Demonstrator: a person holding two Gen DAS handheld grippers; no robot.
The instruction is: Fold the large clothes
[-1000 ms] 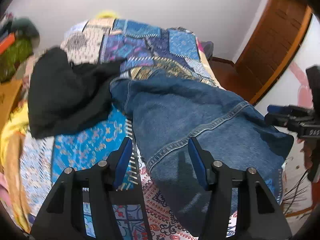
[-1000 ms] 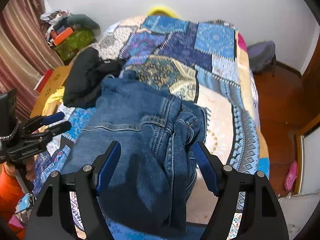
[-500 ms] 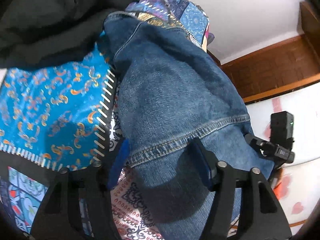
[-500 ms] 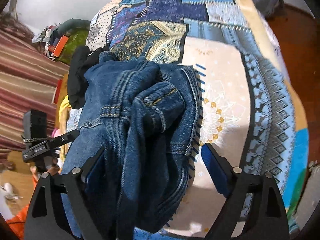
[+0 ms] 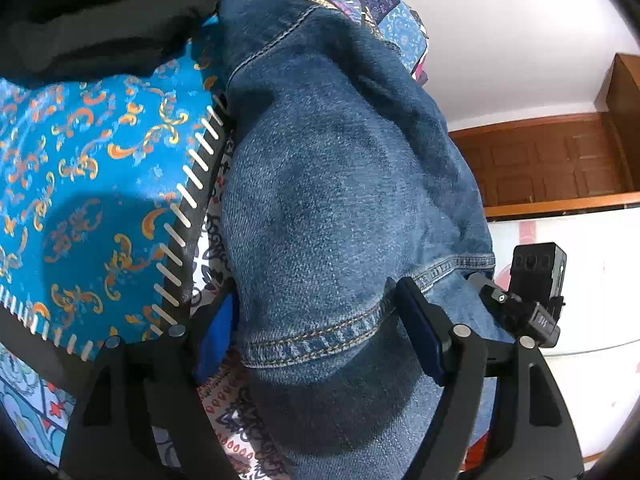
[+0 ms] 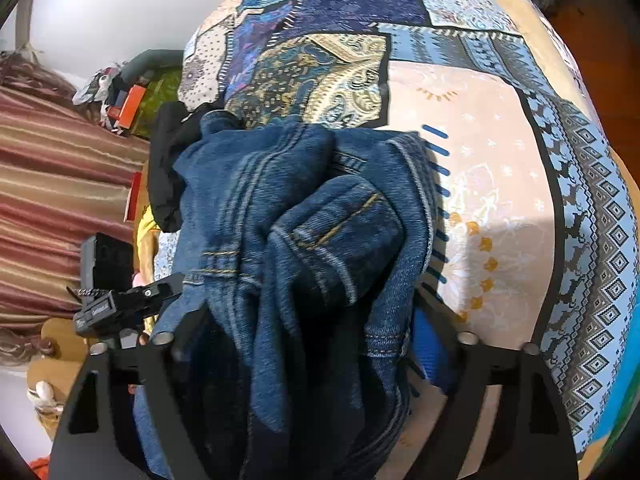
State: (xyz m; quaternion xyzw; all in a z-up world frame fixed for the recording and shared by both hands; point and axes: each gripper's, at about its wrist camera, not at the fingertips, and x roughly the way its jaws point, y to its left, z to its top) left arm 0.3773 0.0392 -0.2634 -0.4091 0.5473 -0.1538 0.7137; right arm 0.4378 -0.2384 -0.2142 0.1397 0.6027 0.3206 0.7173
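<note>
A blue denim garment (image 5: 340,184) lies bunched on the patchwork bedspread (image 5: 100,200). My left gripper (image 5: 316,320) straddles its stitched hem; the jaws are opening, with denim between the blue pads (image 5: 214,336) and no visible squeeze. In the right wrist view, the denim garment (image 6: 304,216) is heaped in thick folds. My right gripper (image 6: 304,320) sits low over that heap. Its jaws are closing with the folds filling the gap. Its left pad is hidden under cloth and its right pad (image 6: 430,352) lies beside the fabric edge. Each view shows the other gripper at the side.
A black garment (image 5: 100,12) lies beside the denim at the far left of the bed, and the right wrist view also shows this black garment (image 6: 164,168). A wooden door (image 5: 552,160) and a white wall stand behind. A striped curtain (image 6: 52,200) and a pile of clutter (image 6: 130,106) flank the bedspread (image 6: 500,200).
Both grippers came down onto the denim and rolled, so the views tilted. The left jaws widened around the hem. The right jaws now hold the bunched folds between them.
</note>
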